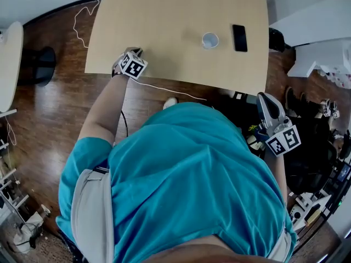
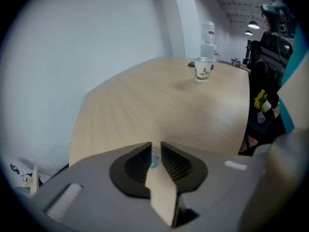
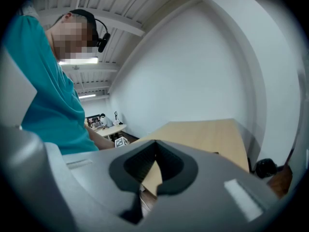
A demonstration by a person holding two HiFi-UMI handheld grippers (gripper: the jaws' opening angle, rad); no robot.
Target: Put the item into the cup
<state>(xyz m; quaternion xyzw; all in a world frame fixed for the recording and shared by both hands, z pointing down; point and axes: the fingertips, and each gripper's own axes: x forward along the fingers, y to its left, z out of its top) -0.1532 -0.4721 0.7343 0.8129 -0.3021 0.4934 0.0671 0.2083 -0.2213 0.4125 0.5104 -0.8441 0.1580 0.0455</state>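
Between jaws, tiny, perhaps translucent item (image 2: 154, 160)

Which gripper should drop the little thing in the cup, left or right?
Left. The left gripper is over the table and is shut on the small item, with the cup ahead of it. The right gripper hangs beyond the table, shut and empty.

a small item (image 2: 154, 160), seemingly clear and teal-tinted, is pinched in the jaws of the left gripper (image 2: 156, 148). the white cup (image 1: 210, 40) stands upright on the bench (image 1: 164, 21), well apart.
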